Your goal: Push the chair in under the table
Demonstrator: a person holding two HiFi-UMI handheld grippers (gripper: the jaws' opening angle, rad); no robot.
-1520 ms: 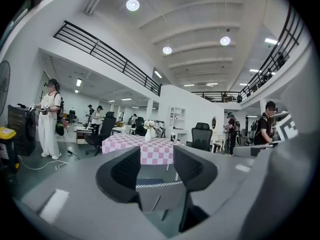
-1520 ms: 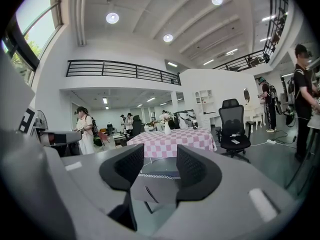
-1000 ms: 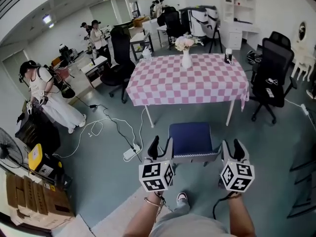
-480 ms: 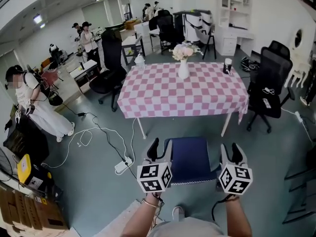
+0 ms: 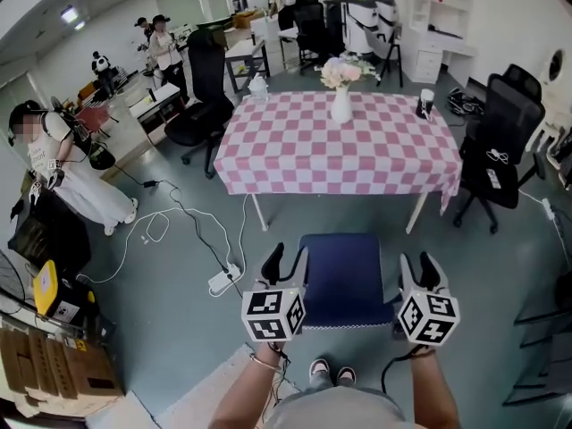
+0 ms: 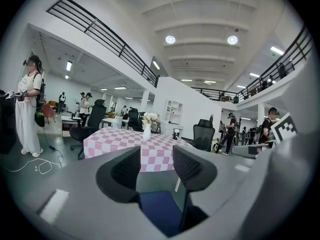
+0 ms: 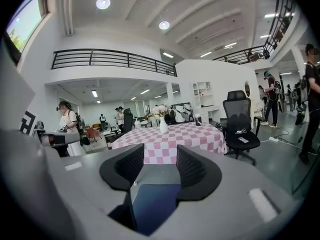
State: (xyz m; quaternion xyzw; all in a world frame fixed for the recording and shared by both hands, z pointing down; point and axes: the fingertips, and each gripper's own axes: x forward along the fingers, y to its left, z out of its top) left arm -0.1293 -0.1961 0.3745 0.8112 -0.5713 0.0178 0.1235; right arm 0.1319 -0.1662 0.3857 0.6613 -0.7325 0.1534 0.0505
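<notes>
The left gripper (image 5: pixel 286 264) and right gripper (image 5: pixel 420 271) flank the near end of the chair (image 5: pixel 344 275), jaws spread, its blue seat showing low between each pair with no pad clearly pressing. Beyond the jaws, the seat stops short of the table (image 5: pixel 299 155). The push looks under way; next comes an even, straight shove forward.

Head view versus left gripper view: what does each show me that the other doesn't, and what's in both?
Only the head view: the left gripper and right gripper from above, flanking the whole chair; the strip of floor between chair and table; a power strip with cables.
Only the left gripper view: its own jaws close up, apart with nothing pinched; the balcony railing; ceiling lights.
Both: the table, the vase, part of the chair, and a person in white at the left.
</notes>
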